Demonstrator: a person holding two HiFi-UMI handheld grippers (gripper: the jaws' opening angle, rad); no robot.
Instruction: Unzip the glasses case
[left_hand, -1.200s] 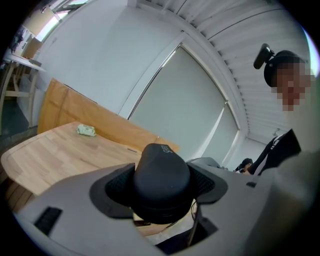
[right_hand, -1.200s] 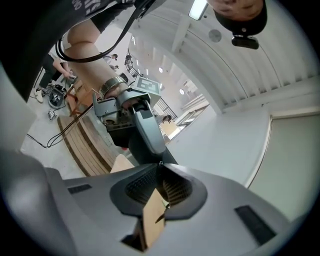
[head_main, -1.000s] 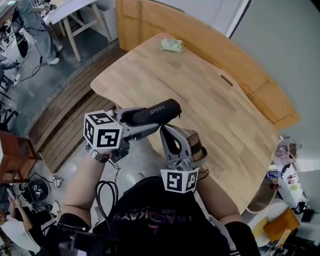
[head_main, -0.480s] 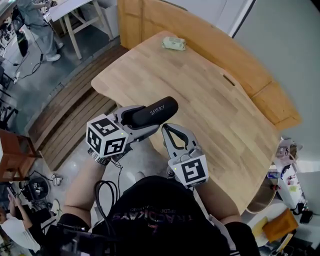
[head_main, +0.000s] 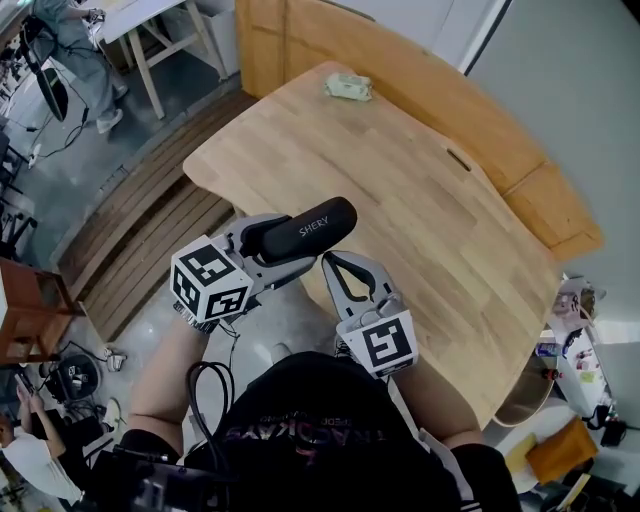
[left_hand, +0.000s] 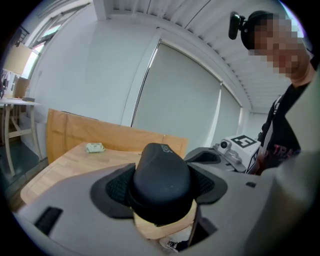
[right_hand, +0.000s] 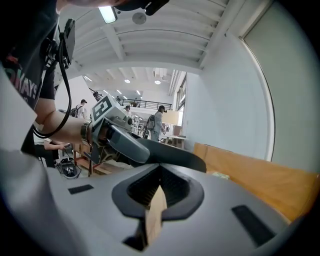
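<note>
Left hand-held gripper (head_main: 280, 243) clamped across the black glasses case (head_main: 318, 222), which is held in the air over the near edge of the worktop (head_main: 400, 180). Right hand-held gripper (head_main: 327, 260) has its jaws pressed together, tips just beside the case. We judge the step to be taking the zip pull. We would hold the case steady and draw the pull along the seam, not away from it. We cannot make out the zip or its pull, nor whether the closed jaws pinch anything.
</note>
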